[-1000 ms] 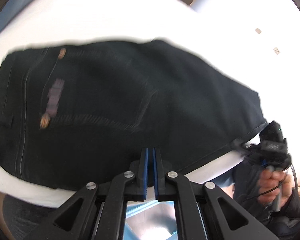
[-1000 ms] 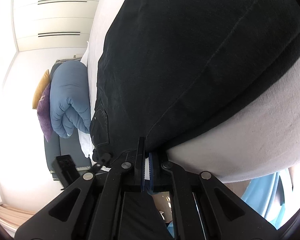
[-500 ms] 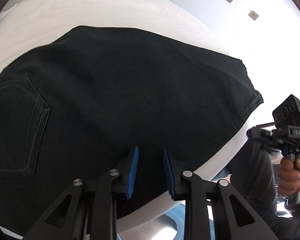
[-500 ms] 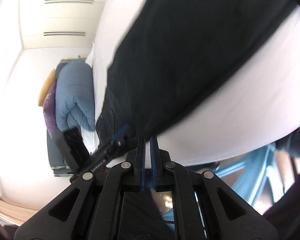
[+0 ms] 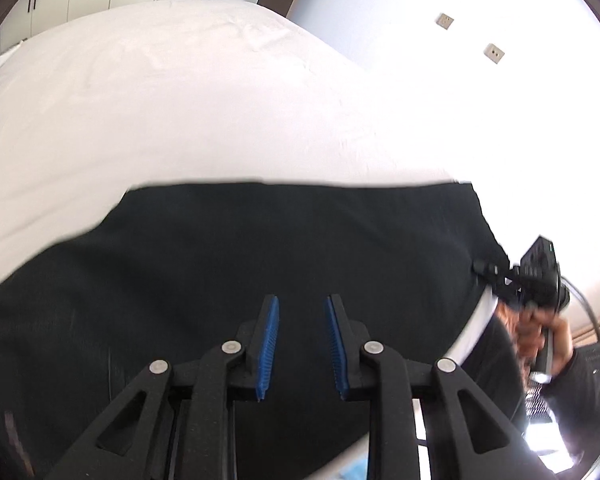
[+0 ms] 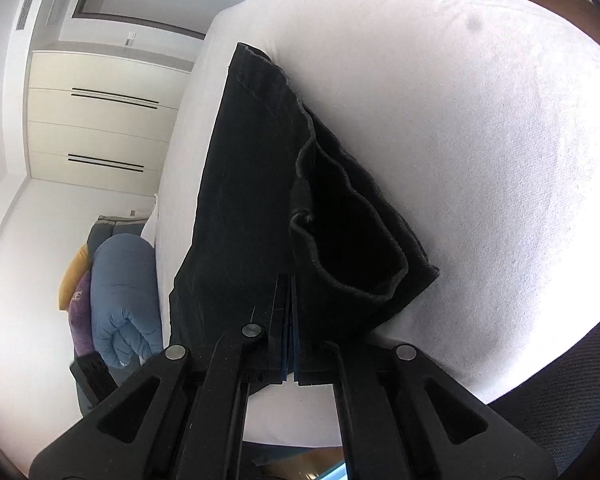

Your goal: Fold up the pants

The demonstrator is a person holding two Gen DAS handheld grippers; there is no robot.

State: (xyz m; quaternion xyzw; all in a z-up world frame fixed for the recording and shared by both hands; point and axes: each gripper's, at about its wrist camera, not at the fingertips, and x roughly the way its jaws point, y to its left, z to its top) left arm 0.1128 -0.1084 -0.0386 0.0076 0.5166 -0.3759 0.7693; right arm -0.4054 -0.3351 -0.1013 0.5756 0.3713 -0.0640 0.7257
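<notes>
Black denim pants [image 5: 260, 264] lie flat across the near part of a white bed sheet [image 5: 180, 92], reaching from the left edge of my left view to the leg hem at the right. My left gripper [image 5: 300, 344] hovers over the cloth near its close edge. Jaws parted, blue ribbed pads [image 5: 268, 344] clear of each other, nothing between them but dark fabric seen below. Rivet or button visible at far left of the denim, blurred.

My right gripper [image 6: 290, 320] is at the hem end. Jaws closed down to a thin slit, and the pants [image 6: 244, 200] edge runs straight into that slit; I read this as pinched on the cloth. Beside the pinch the leg opening [image 6: 352, 232] gapes, its hem rim wavy and lifted off the sheet. In the left view the same gripper [image 5: 496, 276] shows at the right, fingertips on the hem corner, my right hand [image 5: 540, 332] around its handle, motion-blurred.

Surroundings, right view: rolled blue duvet [image 6: 120, 296] beyond the bed's far end, purple cushion [image 6: 80, 312] and yellow cushion [image 6: 74, 272] just beside it, cream wardrobe doors [image 6: 100, 120] with dark bar handles behind. Left view: two wall sockets [image 5: 494, 53] on the pale wall.
</notes>
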